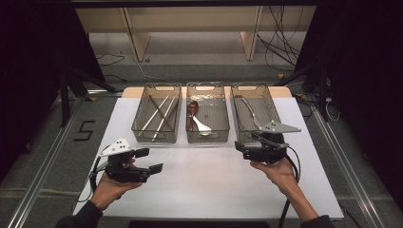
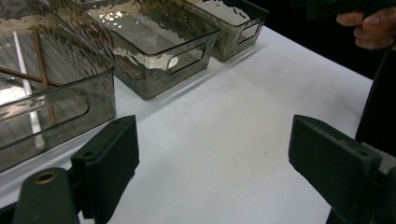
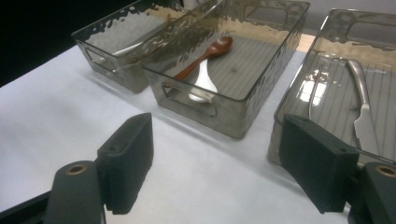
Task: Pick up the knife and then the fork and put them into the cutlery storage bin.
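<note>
Both hand-held grippers, left (image 1: 151,160) and right (image 1: 241,147), empty, jaws apart. Risk: right one may nudge the knife bin (image 1: 254,115) just ahead.

Both claws (image 1: 151,160) (image 1: 241,145) agape, empty

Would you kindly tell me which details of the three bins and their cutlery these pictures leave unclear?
- Left smoked-plastic bin of chopsticks: the left gripper view's edge cuts it off, so a count is unsure.
- Middle smoked-plastic bin: in the left gripper view, glare on the rippled wall hides its spoons.
- Silver knife in the right smoked-plastic bin: the right tool's jaw covers its near end in the right gripper view.
- A thin utensil beside it: too faint to identify.
</note>
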Available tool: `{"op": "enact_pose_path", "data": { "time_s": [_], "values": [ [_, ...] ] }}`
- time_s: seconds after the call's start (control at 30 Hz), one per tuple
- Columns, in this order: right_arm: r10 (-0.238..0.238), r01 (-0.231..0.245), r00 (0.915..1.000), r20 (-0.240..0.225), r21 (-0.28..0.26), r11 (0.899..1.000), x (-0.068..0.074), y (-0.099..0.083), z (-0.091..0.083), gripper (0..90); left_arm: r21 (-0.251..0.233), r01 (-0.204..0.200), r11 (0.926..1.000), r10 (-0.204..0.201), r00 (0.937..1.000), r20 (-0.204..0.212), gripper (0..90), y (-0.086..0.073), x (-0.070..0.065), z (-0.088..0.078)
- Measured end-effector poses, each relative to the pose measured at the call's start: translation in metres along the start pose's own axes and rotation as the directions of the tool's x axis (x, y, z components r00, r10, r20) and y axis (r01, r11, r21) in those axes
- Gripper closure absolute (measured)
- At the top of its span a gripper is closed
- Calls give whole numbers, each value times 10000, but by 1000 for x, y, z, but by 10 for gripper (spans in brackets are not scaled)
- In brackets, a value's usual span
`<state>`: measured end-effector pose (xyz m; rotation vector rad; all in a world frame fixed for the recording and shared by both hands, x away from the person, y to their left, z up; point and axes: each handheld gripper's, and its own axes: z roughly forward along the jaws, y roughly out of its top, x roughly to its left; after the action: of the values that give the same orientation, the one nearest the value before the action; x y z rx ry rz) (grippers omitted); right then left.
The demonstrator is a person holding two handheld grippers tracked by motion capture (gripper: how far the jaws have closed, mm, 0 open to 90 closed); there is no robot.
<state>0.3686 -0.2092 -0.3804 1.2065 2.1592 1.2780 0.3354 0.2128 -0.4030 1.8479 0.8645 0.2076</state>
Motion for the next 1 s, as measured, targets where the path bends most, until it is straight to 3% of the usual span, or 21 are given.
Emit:
{"op": "enact_pose_path", "data": {
  "time_s": [0.5, 1.0],
  "values": [
    [-150, 145, 9997, -194, -258, 9996, 11, -38, -21, 265, -7, 101, 9999, -101, 9999, 39, 158, -1, 0, -1],
    [-169, 165, 9998, -68, -551, 9983, 17, -54, -30, 218, 2, 52, 10000, -52, 9999, 92, 158, -2, -3, -3]
  ]
}}
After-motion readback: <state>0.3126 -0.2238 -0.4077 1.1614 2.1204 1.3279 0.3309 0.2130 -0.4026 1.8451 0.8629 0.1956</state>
